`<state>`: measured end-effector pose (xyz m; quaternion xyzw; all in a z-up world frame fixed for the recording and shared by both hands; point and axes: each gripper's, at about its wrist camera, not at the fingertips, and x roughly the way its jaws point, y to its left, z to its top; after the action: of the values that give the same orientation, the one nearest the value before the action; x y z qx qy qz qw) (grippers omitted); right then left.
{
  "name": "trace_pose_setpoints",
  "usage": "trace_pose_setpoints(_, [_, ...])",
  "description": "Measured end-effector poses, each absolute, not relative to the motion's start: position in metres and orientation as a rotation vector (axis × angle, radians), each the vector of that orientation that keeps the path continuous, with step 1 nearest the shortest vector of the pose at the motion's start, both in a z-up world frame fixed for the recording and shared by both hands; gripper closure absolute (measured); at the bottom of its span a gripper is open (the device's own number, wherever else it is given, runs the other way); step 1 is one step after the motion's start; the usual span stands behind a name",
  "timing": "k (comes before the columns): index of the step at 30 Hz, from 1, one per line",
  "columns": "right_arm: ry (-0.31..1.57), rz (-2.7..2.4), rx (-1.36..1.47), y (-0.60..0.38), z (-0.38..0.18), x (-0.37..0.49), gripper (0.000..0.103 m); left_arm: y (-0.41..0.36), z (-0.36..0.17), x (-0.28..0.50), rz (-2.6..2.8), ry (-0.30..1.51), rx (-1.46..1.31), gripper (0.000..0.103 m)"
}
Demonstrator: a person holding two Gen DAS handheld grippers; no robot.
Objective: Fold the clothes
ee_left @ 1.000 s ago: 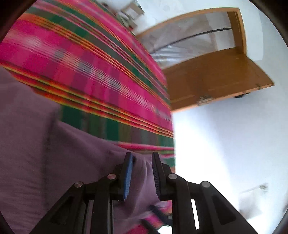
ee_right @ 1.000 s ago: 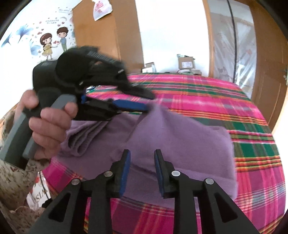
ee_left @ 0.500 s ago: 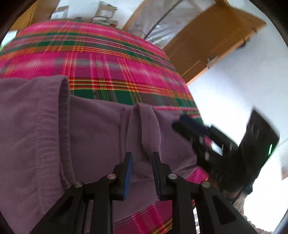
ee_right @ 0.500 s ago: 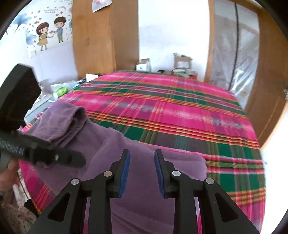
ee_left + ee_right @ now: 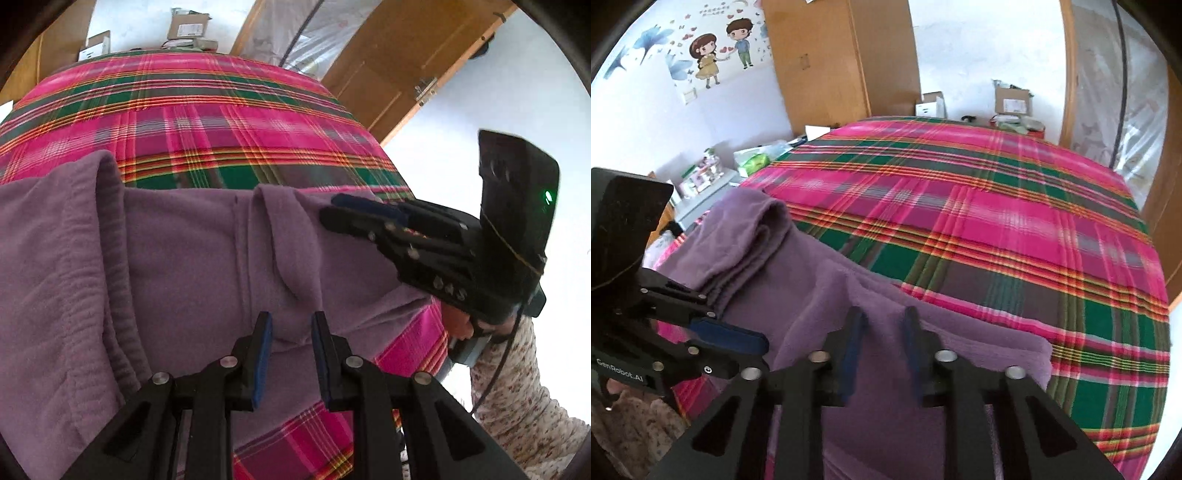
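A purple fleece garment (image 5: 184, 258) (image 5: 812, 280) lies on the near part of a pink and green plaid bed (image 5: 221, 122) (image 5: 997, 221), with a thick folded roll along its left side. My left gripper (image 5: 291, 325) (image 5: 757, 350) is shut on a bulge at the garment's near edge. My right gripper (image 5: 884, 317) (image 5: 328, 209) sits at the garment's right part. Its jaws are closing, and a raised ridge of the purple cloth fills the gap between them. A hand (image 5: 458, 325) in a floral sleeve (image 5: 517, 398) holds the right gripper.
The bed's edge runs close to the garment's right end in the left wrist view. A wooden door (image 5: 406, 66) and a wardrobe (image 5: 842, 62) stand beyond. Cardboard boxes (image 5: 1012, 101) sit behind the bed, and a cluttered bedside table (image 5: 709, 177) is at its left.
The left wrist view has rolled upright and the garment has come down flat onto the bed. The two grippers have swung apart, side by side. The right gripper's fingers have drawn closer on the cloth.
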<state>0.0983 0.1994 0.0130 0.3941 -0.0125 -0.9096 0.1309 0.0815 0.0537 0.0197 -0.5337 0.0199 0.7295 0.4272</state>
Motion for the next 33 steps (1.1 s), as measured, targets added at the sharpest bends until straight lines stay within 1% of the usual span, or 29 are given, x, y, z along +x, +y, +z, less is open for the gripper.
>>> trace_pose_setpoints(1, [-0.032, -2.647, 1.146, 0.200, 0.013, 0.098, 0.094, 0.053, 0.019, 0.082, 1.820, 0.055, -1.339, 0.081])
trace_pose_setpoints(6, [-0.029, -2.698, 1.128, 0.201, 0.014, 0.098, 0.098, 0.042, 0.024, 0.091, 1.814, 0.039, -1.326, 0.082])
trace_pose_setpoints(7, [-0.038, -2.714, 1.116, 0.203, 0.015, 0.098, 0.098, 0.041, 0.022, 0.092, 1.819, 0.042, -1.332, 0.085])
trace_pose_setpoints(8, [-0.054, -2.725, 1.110, 0.205, 0.016, 0.098, 0.098, 0.042, 0.021, 0.092, 1.824, 0.043, -1.335, 0.088])
trace_pose_setpoints(10, [-0.092, -2.730, 1.109, 0.209, 0.017, 0.097, 0.098, 0.044, 0.019, 0.090, 1.831, 0.041, -1.337, 0.089])
trace_pose_setpoints(14, [-0.014, -2.789, 1.147, 0.206, 0.013, 0.095, 0.097, 0.044, 0.022, 0.089, 1.859, 0.019, -1.314, 0.089])
trace_pose_setpoints(22, [-0.007, -2.752, 1.149, 0.200, 0.007, 0.095, 0.097, 0.059, 0.018, 0.084, 1.908, 0.101, -1.300, 0.089])
trace_pose_setpoints(25, [-0.014, -2.752, 1.152, 0.199, 0.005, 0.095, 0.093, 0.068, 0.017, 0.084, 1.928, 0.140, -1.292, 0.087])
trace_pose_setpoints(27, [-0.017, -2.758, 1.154, 0.199, 0.005, 0.095, 0.092, 0.075, 0.017, 0.088, 1.948, 0.199, -1.266, 0.087])
trace_pose_setpoints(29, [-0.027, -2.760, 1.147, 0.199, 0.005, 0.096, 0.087, 0.076, 0.018, 0.094, 1.959, 0.244, -1.245, 0.087])
trace_pose_setpoints(33, [-0.029, -2.762, 1.139, 0.199, 0.005, 0.099, 0.083, 0.071, 0.018, 0.099, 1.949, 0.245, -1.252, 0.087])
